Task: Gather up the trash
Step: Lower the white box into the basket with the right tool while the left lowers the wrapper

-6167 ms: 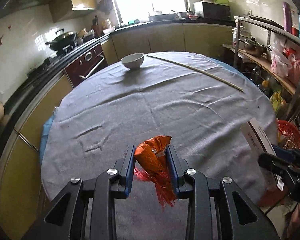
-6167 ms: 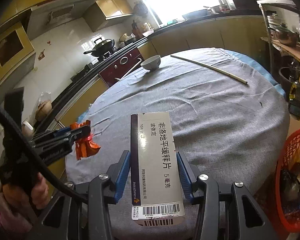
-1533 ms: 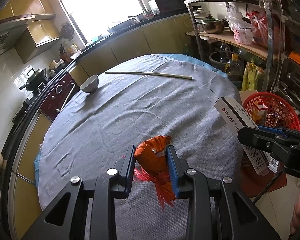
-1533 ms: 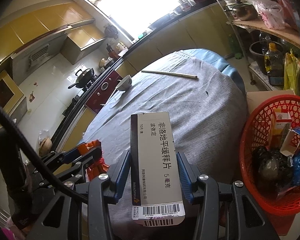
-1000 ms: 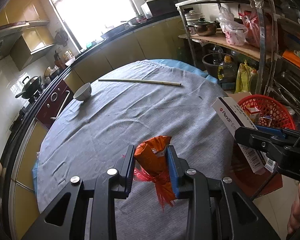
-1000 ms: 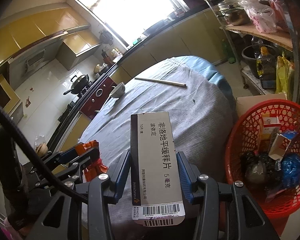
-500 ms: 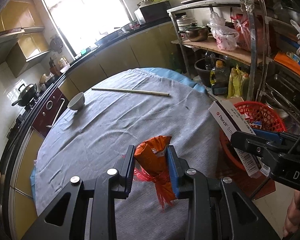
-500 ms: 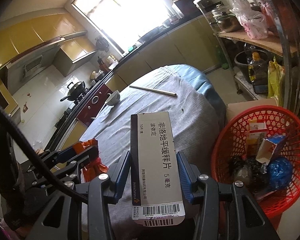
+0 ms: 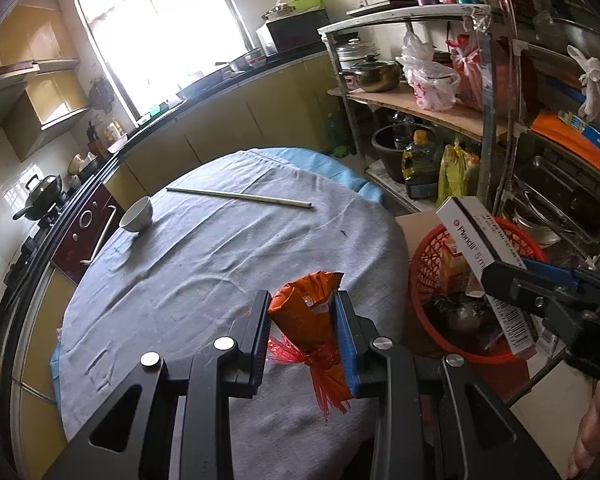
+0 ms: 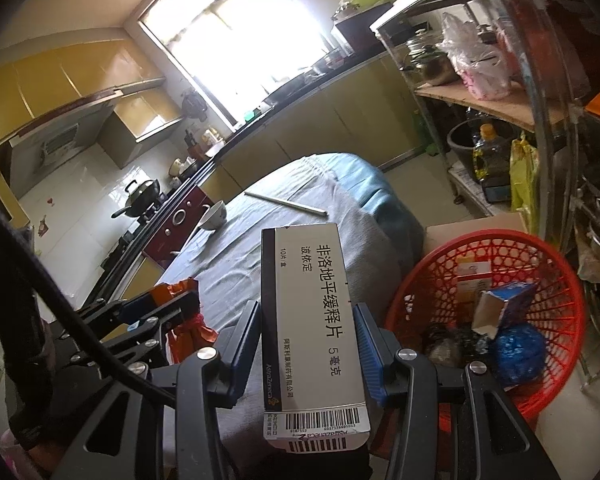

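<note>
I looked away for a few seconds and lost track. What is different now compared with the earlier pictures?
Both hand-held grippers swung from facing the table toward the red basket beside it; the basket has come fully into view, holding trash. Nothing was taken or let go: the left hand-held gripper stays shut on the orange wrapper, the right hand-held gripper on the medicine box. Bowl and stick lie as before.

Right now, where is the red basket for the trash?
The red basket sits on the floor right of the round table, below the metal shelf rack; the right-wrist view shows it just past the white medicine box.
</note>
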A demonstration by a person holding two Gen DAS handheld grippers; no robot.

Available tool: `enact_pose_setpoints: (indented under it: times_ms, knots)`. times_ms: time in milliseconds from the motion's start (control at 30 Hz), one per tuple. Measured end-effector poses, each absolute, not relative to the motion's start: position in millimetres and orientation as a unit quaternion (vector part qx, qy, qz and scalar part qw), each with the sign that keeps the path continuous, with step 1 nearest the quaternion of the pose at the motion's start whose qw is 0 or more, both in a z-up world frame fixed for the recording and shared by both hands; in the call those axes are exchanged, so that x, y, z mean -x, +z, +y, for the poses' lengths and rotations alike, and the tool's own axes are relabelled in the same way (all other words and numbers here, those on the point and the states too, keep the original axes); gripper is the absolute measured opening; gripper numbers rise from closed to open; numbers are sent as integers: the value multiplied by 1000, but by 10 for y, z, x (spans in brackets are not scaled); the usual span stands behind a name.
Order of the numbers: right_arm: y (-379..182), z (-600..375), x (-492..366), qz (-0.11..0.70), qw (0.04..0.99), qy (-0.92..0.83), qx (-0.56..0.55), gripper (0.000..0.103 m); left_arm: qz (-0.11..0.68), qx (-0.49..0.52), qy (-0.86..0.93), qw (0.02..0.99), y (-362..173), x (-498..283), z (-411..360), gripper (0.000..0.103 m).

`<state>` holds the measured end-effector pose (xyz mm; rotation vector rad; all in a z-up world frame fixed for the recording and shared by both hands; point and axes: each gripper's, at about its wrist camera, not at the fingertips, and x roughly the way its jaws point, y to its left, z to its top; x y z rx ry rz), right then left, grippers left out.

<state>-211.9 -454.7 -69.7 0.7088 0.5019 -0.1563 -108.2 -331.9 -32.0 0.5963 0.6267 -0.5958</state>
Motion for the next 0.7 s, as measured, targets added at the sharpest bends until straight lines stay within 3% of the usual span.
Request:
enact_pose_setpoints:
  times_ms: [700]
  knots:
    - [-671, -4890, 2557, 224, 900, -118, -355, 49, 293, -311, -319, 846, -426, 1323, -3786, 33]
